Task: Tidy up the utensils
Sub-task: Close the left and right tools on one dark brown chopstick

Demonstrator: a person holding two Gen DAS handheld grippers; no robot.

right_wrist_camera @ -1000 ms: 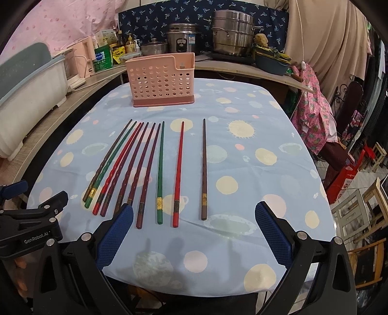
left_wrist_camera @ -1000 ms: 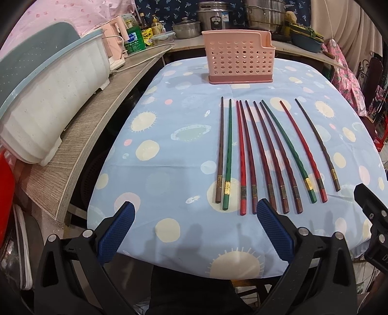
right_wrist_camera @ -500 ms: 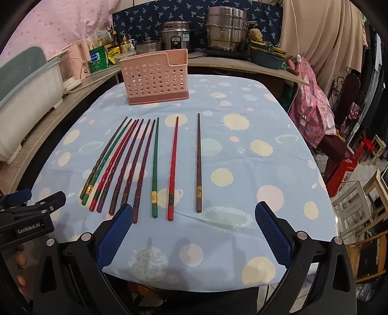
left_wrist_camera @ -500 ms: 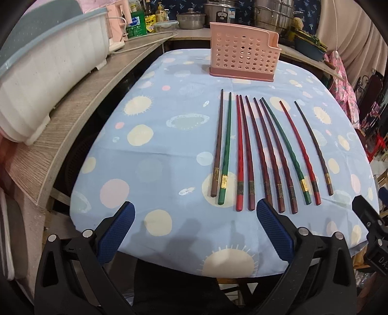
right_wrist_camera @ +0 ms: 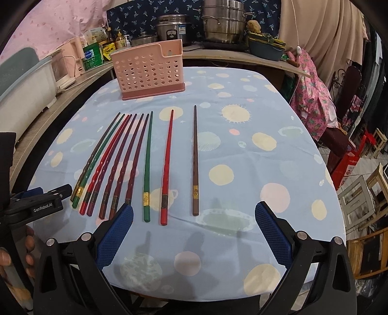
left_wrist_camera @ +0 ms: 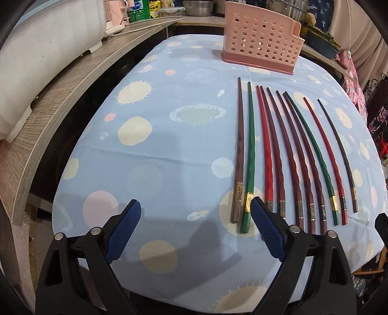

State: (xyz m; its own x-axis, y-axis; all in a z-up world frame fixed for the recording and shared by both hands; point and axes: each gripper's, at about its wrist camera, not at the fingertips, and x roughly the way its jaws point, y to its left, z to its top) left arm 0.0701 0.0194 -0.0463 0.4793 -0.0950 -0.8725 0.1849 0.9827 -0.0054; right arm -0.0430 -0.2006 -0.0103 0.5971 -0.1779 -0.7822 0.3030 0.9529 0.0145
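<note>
Several chopsticks, brown, green, red and maroon, lie side by side on the blue spotted tablecloth [left_wrist_camera: 157, 157]. A pink perforated holder [left_wrist_camera: 262, 43] [right_wrist_camera: 148, 70] stands upright beyond their tips. My left gripper [left_wrist_camera: 195, 208] hovers low over the near ends of the leftmost brown chopstick [left_wrist_camera: 238, 150] and green chopstick [left_wrist_camera: 251, 150]. Its jaws are closing, and both ends lie just inside the right finger [left_wrist_camera: 264, 225] with no pad pressing on them. My right gripper [right_wrist_camera: 194, 210] is open above the near ends of the green [right_wrist_camera: 148, 157], red [right_wrist_camera: 167, 157] and brown chopstick [right_wrist_camera: 195, 157].
A white tub [left_wrist_camera: 48, 48] sits on a wooden counter [left_wrist_camera: 60, 97] along the left. Pots [right_wrist_camera: 223, 21], bottles and a blue tray [right_wrist_camera: 266, 49] crowd the back counter. A pink cloth [right_wrist_camera: 312, 97] and chairs [right_wrist_camera: 363, 193] stand right of the table.
The left gripper has dropped and moved forward and left, so the brown and green chopstick ends now lie between its fingers, and its jaws have narrowed. The right gripper has sunk slightly.
</note>
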